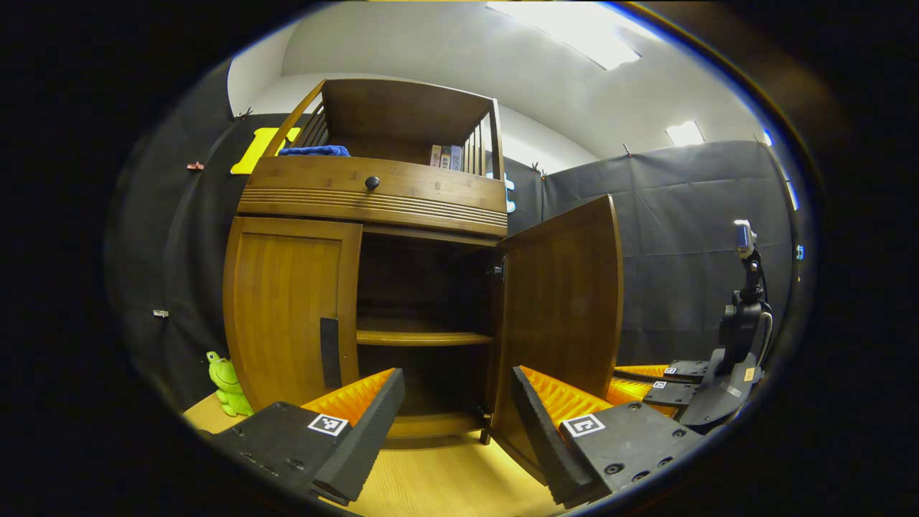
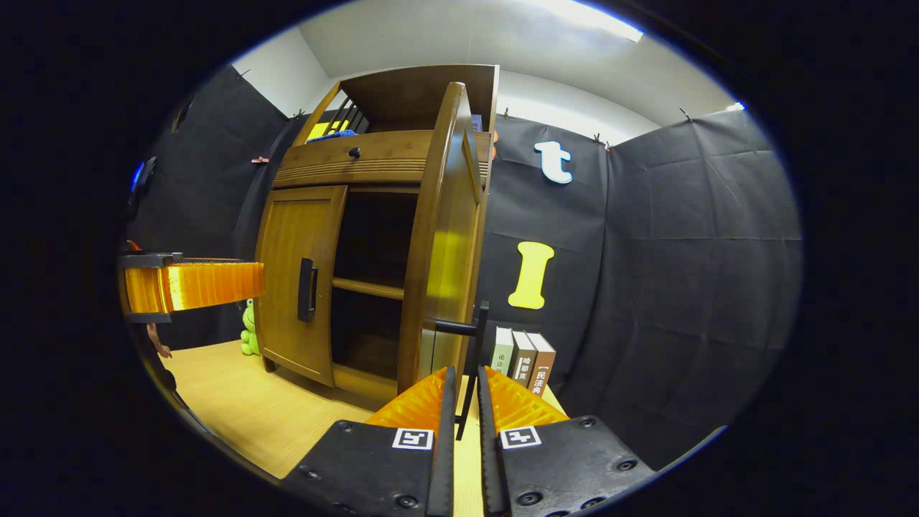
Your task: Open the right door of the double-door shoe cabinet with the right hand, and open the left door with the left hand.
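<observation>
Our right tool (image 2: 461, 402) clamped on right door (image 2: 441, 244) handle (image 2: 470, 359); left tool (image 1: 456, 409) apart, facing closed left door (image 1: 291, 309).

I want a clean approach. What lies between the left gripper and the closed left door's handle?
Only bare tabletop lies between the left gripper and the handle, in the left gripper view.

Bright ceiling panels (image 1: 574, 36) overhead — glare there, cabinet interior (image 1: 423, 287) dark; fisheye bending at edges — focus sharp.
</observation>
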Available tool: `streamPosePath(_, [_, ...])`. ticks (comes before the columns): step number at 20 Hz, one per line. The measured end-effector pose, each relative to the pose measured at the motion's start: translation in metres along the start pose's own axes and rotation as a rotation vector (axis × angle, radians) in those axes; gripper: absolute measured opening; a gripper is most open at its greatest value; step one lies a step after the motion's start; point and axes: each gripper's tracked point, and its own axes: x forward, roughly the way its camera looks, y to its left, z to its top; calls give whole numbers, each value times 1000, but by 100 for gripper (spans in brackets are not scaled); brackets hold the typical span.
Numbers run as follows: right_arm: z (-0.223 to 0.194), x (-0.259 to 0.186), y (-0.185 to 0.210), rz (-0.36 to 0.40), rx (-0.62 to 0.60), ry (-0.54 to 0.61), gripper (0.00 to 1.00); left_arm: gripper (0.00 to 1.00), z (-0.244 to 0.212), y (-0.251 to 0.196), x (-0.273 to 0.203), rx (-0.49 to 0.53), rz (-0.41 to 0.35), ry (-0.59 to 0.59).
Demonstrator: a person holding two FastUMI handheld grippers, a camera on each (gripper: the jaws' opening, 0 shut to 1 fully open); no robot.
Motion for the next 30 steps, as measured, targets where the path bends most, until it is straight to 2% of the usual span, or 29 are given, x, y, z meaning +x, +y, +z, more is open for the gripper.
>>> streamPosePath(5, [-1, -3, -11, -31, 6, 4, 17, 89, 0, -6, 4, -5, -17, -2])
streamPosePath(6, [-2, -4, -14, -35, 9, 5, 12, 89, -1, -7, 5, -8, -22, -1])
streamPosePath(7, [-2, -5, -16, -39, 8, 6, 16, 89, 0, -7, 5, -10, -22, 0])
streamPosePath(9, [-2, -6, -21, -53, 0, 5, 16, 89, -1, -7, 6, -9, -21, -3])
streamPosePath(10, [-2, -7, -25, -65, -9, 3, 16, 93, -2, -7, 7, -10, -22, -4])
streamPosePath(11, [-1, -8, -30, -83, -16, 1, 16, 93, -2, -8, 7, -12, -26, -3])
streamPosePath(12, [0, -8, -36, -103, -22, -2, 16, 89, -3, -10, 8, -16, -30, -3])
streamPosePath(14, [6, -13, -45, -131, -21, -14, 16, 89, -4, -11, 8, -22, -32, -3])
streamPosePath(15, [9, -16, -44, -121, -8, -21, 16, 89, -4, -10, 9, -22, -29, -3])
streamPosePath(16, [12, -20, -41, -113, 8, -22, 17, 93, -6, -7, 10, -20, -23, -3])
streamPosePath(17, [15, -23, -38, -107, 14, -26, 14, 93, -6, -5, 10, -16, -15, -4])
streamPosePath(19, [24, -31, -28, -89, 5, -47, 19, 93, -6, 1, 12, -1, 3, -10])
streamPosePath(20, [29, -36, -20, -73, 3, -59, 21, 88, -5, 4, 11, 9, 14, -18])
streamPosePath(21, [31, -38, -11, -45, 9, -70, 20, 88, -5, 11, 12, 22, 30, -27])
streamPosePath(22, [37, -43, -3, -21, 14, -81, 22, 93, -5, 21, 13, 38, 53, -39])
streamPosePath(23, [40, -45, 8, 8, 25, -84, 37, 88, -5, 33, 14, 54, 80, -48])
streamPosePath(25, [43, -49, 28, 71, 49, -99, 67, 90, -7, 63, 16, 67, 155, -68])
streamPosePath(27, [46, -50, 40, 111, 59, -109, 96, 88, -4, 92, 25, 76, 211, -96])
streamPosePath(30, [47, -46, 54, 159, 72, -116, 96, 90, -2, 125, 46, 93, 251, -142])
